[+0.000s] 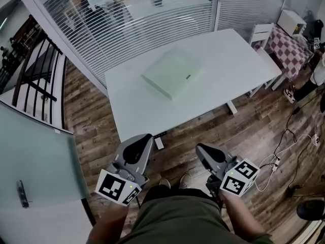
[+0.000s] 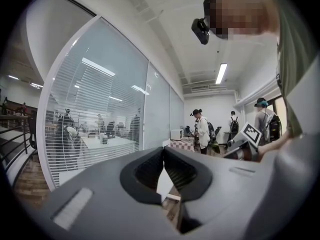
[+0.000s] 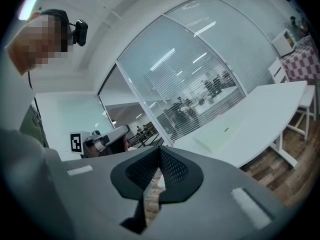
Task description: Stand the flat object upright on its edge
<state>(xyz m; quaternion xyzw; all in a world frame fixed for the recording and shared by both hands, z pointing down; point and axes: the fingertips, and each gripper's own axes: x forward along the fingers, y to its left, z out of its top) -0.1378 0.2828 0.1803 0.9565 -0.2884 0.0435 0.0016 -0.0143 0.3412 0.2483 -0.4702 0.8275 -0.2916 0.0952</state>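
The left tongs [image 1: 138, 142] sit low by the person's waist, pressed together with nothing in them, out over the wooden floor [image 1: 96, 136] and short of the surface [image 1: 147, 111]. Mid-frame, the flat object [image 1: 172, 72] lies flat on that white surface, well inside every edge, with bare room all round it. The right tongs [image 1: 203, 150] are level with the left, likewise closed and empty.

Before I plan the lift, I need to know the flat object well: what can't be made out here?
- Head view: underside of the flat object, hidden against the table.
- Head view: the dark mark on its edge, too small to read.
- Left gripper view: no object; the body of the left gripper fills the lower frame.
- Right gripper view: its thickness, too small and distant.
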